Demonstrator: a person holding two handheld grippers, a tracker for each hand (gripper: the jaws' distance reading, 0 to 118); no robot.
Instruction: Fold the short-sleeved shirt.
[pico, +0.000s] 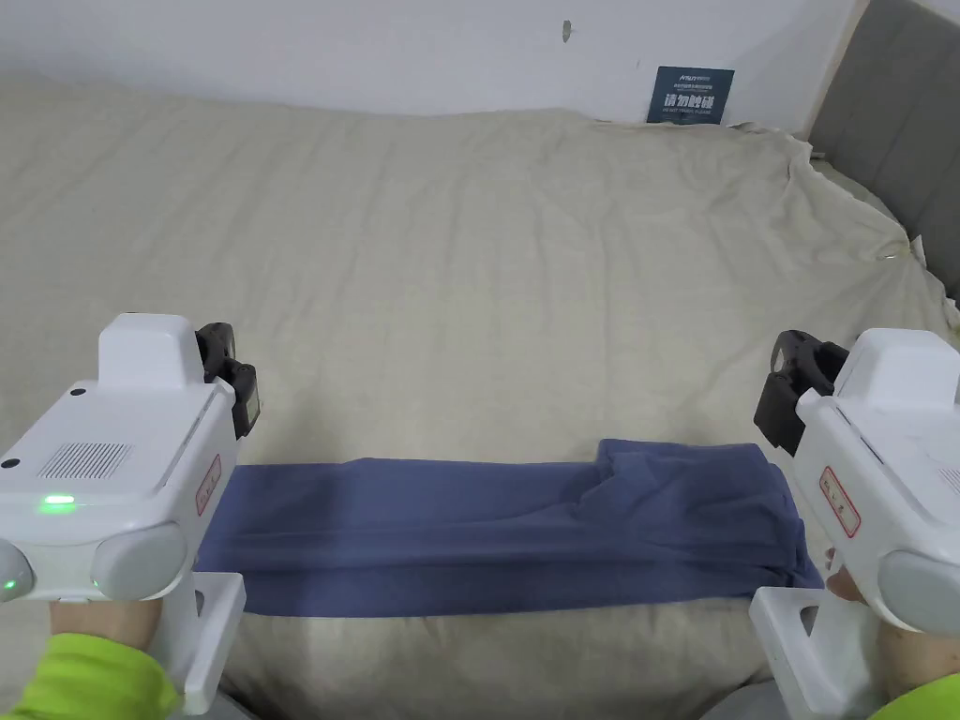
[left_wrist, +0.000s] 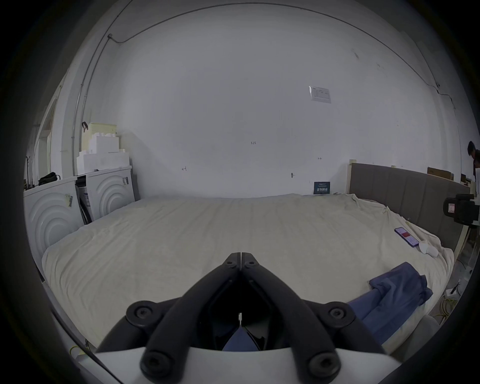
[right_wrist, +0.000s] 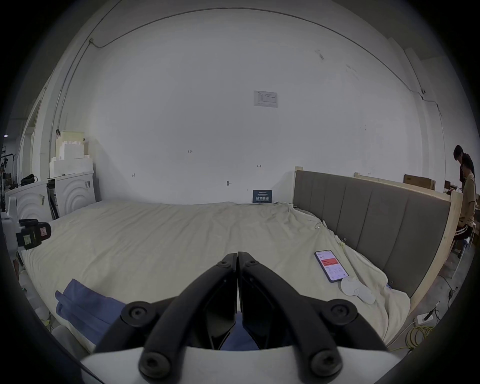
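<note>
The blue short-sleeved shirt lies as a long, narrow folded band along the near edge of the beige bed sheet. The thicker end with a sleeve is on the right. My left gripper hovers over the band's left end and my right gripper over its right end. In the left gripper view the left gripper has its jaws pressed together with nothing in them, and the shirt is at lower right. The right gripper is likewise shut and empty, with the shirt at lower left.
A phone and small white items rest on the sheet by the grey headboard. A blue sign leans on the far wall. White cabinets stand left of the bed. People stand beyond the headboard.
</note>
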